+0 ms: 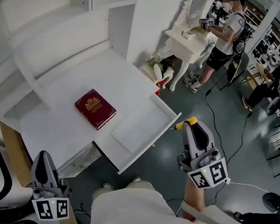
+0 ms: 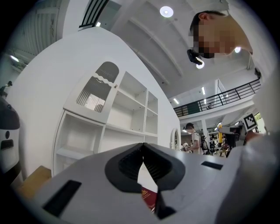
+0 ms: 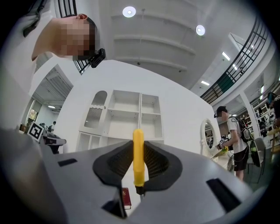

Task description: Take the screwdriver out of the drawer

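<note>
Fingers (image 3: 116, 162) of my right gripper (image 3: 138, 151) clamp only the screwdriver (image 3: 138, 168) handle, right of the open drawer (image 1: 143, 128); left gripper (image 2: 142, 153) closed, empty; a jolt could drop the tool.

No legible txt anywhere. Red book (image 1: 95, 108) cover: gold crest + lettering, too small to read. Left cube (image 1: 51, 209), right cube (image 1: 208, 175): b/w square marker codes only, no letters/nums.

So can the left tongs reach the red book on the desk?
Probably yes. The red book lies in the open on the desk, nothing on it, and the left tongs are shut and empty, so they'd only need to open.
</note>
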`<state>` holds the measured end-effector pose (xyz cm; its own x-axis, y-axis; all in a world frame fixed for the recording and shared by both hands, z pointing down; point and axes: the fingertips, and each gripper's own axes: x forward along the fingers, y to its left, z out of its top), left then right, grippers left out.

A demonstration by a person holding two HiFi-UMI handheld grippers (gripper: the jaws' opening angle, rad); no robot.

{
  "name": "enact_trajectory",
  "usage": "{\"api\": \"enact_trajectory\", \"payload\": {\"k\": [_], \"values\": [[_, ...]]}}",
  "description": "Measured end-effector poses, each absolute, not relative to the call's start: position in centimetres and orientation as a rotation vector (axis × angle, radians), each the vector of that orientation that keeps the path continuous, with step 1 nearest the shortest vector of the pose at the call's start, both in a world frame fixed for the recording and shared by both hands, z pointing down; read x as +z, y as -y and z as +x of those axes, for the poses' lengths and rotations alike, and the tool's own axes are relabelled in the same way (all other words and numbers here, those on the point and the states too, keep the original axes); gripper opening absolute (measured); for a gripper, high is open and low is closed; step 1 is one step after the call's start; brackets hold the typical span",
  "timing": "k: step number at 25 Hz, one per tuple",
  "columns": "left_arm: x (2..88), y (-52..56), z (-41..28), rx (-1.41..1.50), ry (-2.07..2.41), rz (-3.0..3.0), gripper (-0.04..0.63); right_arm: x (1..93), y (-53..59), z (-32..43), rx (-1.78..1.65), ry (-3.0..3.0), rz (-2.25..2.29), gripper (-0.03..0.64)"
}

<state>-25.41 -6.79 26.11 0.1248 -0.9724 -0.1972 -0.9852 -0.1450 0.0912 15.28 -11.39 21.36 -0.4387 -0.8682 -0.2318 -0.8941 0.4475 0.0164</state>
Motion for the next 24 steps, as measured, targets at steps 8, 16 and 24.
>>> {"api": "enact_trajectory", "payload": {"k": [8, 16, 24], "values": [[26.6, 7.2, -25.2, 0.309, -2.017, -2.315, 0.015, 21.9, 11.5, 14.7, 0.193, -2.532, -1.533, 0.081], [27.2, 8.3, -25.0, 0.299, -2.012, -2.348, 0.017, 22.2, 12.2, 13.9, 0.187, -2.556, -1.525, 0.081], [27.9, 9.2, -25.9, 0.312, -2.008, -2.372, 0.017, 22.5, 12.6, 12.6, 0.197, -2.572, -1.54, 0.08]]}}
